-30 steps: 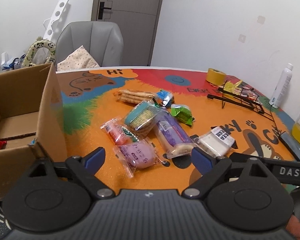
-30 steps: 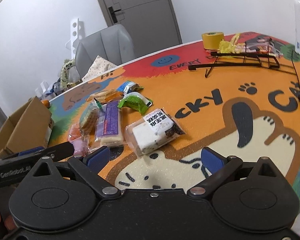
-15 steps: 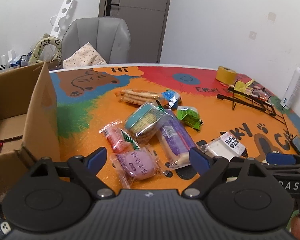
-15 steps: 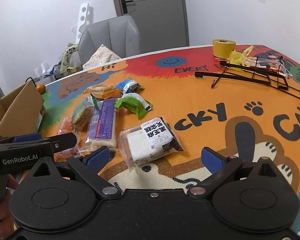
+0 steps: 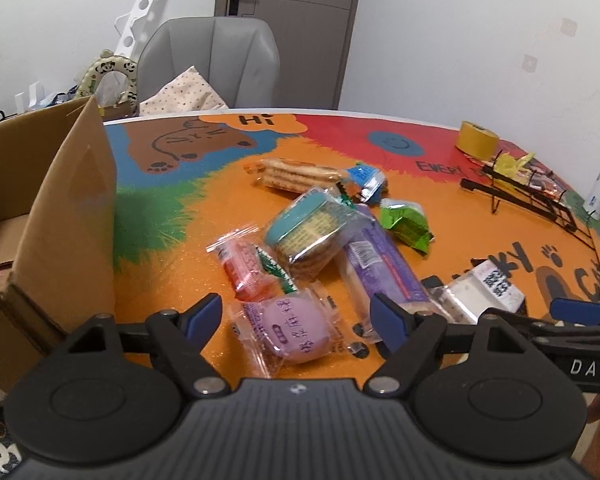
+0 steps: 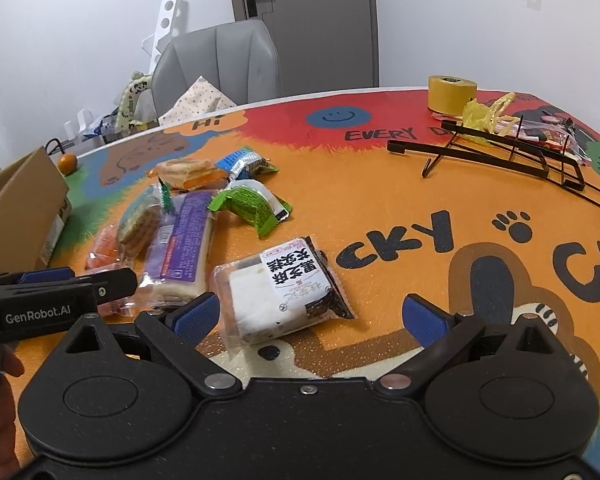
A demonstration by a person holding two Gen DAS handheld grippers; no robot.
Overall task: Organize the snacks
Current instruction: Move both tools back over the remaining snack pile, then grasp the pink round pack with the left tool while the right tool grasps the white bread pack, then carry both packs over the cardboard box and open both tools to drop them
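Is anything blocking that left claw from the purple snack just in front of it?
Nothing visible. The purple snack lies in the open between the closing left gripper's fingers, which don't touch it yet; the red snack sits just behind it.

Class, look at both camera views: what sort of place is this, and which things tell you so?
Probably a room in a home: a grey upholstered chair at a table under a cartoon cat mat, a grey interior door, and an open cardboard box.
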